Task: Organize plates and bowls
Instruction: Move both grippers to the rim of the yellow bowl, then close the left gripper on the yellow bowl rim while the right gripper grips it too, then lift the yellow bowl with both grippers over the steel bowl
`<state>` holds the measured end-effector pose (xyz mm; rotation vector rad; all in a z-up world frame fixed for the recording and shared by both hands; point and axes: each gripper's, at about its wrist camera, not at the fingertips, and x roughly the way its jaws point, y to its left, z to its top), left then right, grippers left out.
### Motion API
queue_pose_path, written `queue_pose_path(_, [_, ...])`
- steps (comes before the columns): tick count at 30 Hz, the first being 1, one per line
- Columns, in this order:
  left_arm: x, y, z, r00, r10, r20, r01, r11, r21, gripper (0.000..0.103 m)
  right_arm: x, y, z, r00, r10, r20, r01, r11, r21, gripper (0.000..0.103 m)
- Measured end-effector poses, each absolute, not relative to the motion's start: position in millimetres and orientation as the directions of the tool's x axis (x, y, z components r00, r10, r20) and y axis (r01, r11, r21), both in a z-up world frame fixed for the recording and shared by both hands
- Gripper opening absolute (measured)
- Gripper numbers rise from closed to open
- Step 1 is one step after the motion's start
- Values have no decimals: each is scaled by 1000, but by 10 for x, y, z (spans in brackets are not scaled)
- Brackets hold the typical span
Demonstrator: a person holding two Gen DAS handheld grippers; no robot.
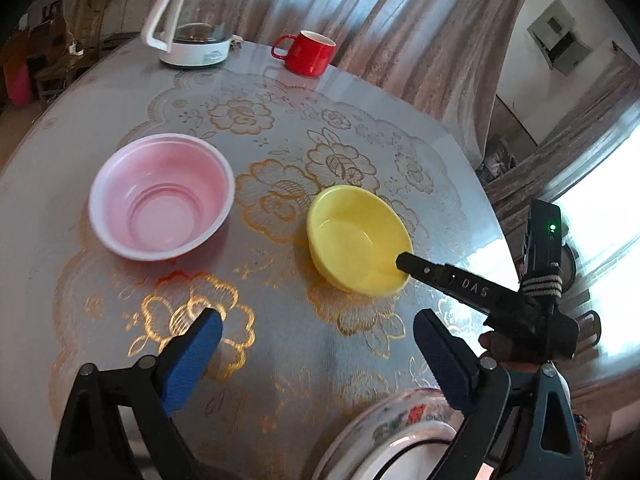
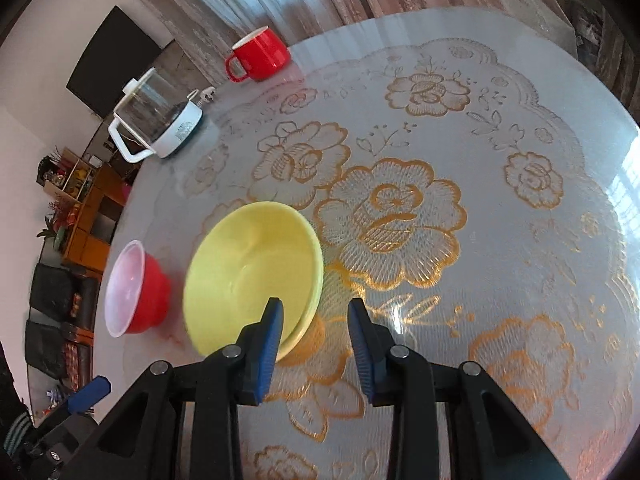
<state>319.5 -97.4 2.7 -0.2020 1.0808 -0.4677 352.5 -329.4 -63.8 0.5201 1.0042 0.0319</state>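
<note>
While the yellow bowl [image 2: 256,276] sits upright near the middle of the table [image 2: 520,128], the right gripper [image 2: 316,344] straddles its near rim: one blue pad is inside the bowl, the other outside, with a gap still showing and nothing pinched. To grip well, I would push slightly deeper over the rim, then close squarely so the thin wall does not tip or slip out. Just beside it stands the red bowl [image 2: 136,292], pink inside, probably the nesting target. The left gripper [image 1: 320,356] hangs wide open and empty above the cloth, near a patterned plate [image 1: 400,420]. Kettle [image 2: 160,120] and mug [image 2: 260,54] stand well apart.
</note>
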Motion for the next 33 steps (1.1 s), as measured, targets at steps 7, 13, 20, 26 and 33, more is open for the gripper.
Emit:
queue_pose_path(7, [3389,-1140,-167,347,-456,-820,285,884,-371,80,3462,-3199,-658,529,258,-808,133,916,379,13])
queue_pose_path(13, [3499,-1252,-330,311,-476,-823,281,873,-399,68,3344,-3163,-641,508,283,-813,91,921,378,12])
queue_pose_path(20, [3506,-1328,-453,291,-463,-837,304,874,-378,25,3249,-3140,-639,506,286,-814,87,922,378,12])
queue_pose_path(26, [3442,-1305,-453,281,-470,-837,322,868,-379,20,3250,-3123,-641,501,291,-815,94,918,386,12])
queue_pose_path(33, [3294,-1211,-329,289,-477,-830,341,861,-376,20,3163,-3054,-504,513,303,-803,75,916,394,12])
